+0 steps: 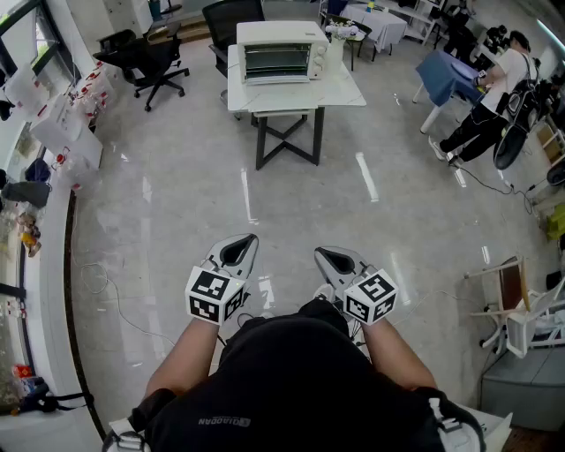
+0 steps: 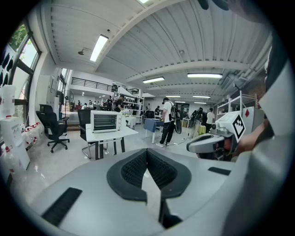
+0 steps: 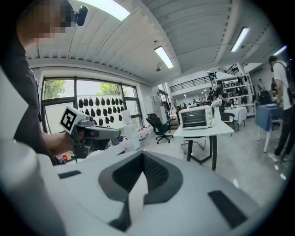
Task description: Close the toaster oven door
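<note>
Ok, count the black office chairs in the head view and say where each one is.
2. One black office chair stands left of the white table; the other is behind that table. More may be hidden farther back.

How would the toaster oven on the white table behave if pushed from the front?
The toaster oven looks wide and low, so it probably would not tip. On the smooth white table it might slide back. The crossed frame underneath looks narrow, so a hard push may rock the table.
</note>
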Demonstrator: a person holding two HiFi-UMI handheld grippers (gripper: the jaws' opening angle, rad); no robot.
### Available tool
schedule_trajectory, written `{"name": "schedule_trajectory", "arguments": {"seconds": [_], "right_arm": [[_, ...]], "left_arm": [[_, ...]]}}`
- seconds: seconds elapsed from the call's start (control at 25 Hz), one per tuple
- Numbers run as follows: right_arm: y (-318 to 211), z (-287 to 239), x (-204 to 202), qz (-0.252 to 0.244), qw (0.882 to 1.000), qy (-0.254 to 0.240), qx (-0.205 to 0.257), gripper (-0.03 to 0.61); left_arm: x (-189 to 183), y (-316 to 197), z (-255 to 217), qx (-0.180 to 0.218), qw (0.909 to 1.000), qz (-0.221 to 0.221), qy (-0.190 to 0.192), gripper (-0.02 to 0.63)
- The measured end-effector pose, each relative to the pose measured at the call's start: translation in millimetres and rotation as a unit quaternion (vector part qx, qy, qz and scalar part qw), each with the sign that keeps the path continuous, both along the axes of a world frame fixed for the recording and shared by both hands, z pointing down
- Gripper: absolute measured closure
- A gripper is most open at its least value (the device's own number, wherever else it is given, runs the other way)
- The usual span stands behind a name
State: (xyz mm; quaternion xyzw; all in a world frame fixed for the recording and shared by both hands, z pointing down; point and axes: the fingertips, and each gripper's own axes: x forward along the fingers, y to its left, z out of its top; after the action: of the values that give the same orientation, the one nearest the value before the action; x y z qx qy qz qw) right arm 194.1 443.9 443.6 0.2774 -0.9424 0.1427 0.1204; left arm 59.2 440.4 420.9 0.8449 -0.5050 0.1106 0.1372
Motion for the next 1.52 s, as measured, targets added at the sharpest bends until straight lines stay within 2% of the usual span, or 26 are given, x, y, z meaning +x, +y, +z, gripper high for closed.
{"name": "schedule_trajectory", "arguments": {"seconds": [0.16,0.48,0.68,1.2,1.52], "right_arm": [[1,5,-1,0.001,1.0,-0.001,-0.001,0.578],[1,7,-4,0.0,1.0,0.0,-0.001,0.578],[2,2,-10,-0.011,1.0,-0.027,-0.013,0.577],[-4,8,-35,-0.015,1.0,-0.013,-0.018,0.577],[-14,18,-42,-0.013,0.999,-0.005,-0.034,0.577]], "left_arm": [[-1,0,3,-0.004,0.9998,-0.003,0.017,0.611],[-2,2,6,-0.004,1.0,0.0,0.008,0.611],[-2,-1,3,-0.002,1.0,0.006,0.008,0.611],[-28,-3,11,-0.011,0.9999,-0.001,0.006,0.611],[-40,-14,29,-0.033,0.9993,-0.009,0.015,0.611]]}}
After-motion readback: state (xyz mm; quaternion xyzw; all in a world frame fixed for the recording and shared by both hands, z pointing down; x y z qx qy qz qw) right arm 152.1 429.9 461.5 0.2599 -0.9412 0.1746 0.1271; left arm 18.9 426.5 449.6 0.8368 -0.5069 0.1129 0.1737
